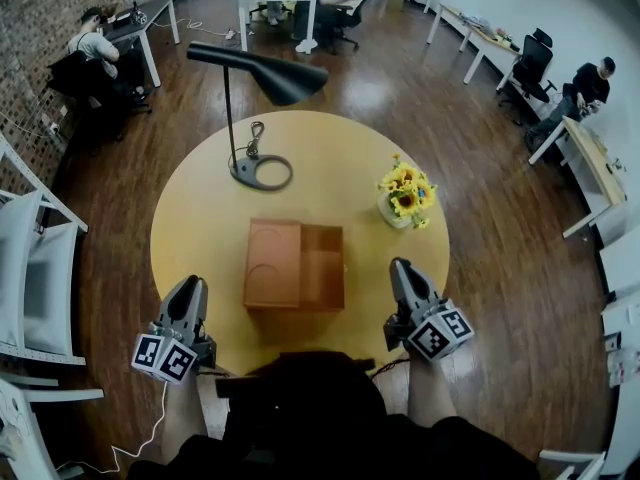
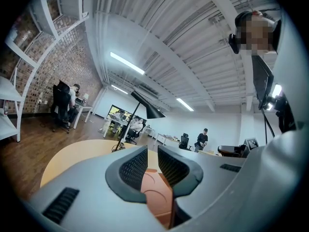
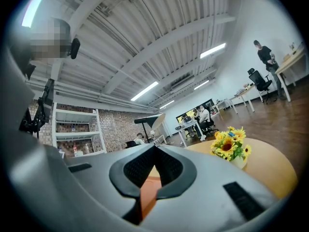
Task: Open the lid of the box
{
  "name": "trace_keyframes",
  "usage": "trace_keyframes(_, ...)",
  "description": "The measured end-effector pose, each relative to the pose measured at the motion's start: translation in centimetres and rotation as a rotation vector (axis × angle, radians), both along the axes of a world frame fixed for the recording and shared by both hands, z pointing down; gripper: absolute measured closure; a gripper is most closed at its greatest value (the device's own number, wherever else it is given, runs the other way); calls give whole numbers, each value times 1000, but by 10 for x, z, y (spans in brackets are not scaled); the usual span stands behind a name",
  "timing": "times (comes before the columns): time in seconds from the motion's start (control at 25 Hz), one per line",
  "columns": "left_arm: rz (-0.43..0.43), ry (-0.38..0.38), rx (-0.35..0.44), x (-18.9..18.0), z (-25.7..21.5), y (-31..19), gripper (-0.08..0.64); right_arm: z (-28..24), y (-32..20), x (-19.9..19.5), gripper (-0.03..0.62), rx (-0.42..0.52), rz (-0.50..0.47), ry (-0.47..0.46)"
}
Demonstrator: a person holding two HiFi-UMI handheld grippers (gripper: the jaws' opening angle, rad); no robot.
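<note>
A brown wooden box (image 1: 295,266) sits in the middle of the round yellow table (image 1: 200,223). Its left half shows a flat panel with a curved line, and its right half looks like a darker hollow, as if the lid lies folded out to the left. My left gripper (image 1: 191,288) hovers left of the box near the table's front edge, shut and empty. To the right of the box is my right gripper (image 1: 400,267), also shut and empty. In each gripper view the box shows orange below the jaws, at box (image 2: 158,197) and box (image 3: 147,192).
A black desk lamp (image 1: 262,172) stands behind the box, its shade (image 1: 270,73) overhanging the table. A vase of sunflowers (image 1: 405,196) stands at the back right. White shelving (image 1: 30,268) is at the left. People sit at desks farther off.
</note>
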State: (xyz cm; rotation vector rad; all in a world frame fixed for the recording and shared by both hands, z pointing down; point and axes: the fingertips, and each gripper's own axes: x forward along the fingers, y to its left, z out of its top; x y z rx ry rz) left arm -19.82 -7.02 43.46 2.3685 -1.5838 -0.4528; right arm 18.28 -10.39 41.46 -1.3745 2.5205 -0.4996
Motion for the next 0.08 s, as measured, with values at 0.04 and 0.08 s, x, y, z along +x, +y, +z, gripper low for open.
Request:
trace_keyframes(0.04, -1, 0, -2, -1, 0, -1, 502, 0, -1, -1, 591, 0, -1, 2)
trace_keyframes(0.08, -2, 0, -5, -2, 0, -2, 502, -1, -1, -2, 591, 1, -3, 3)
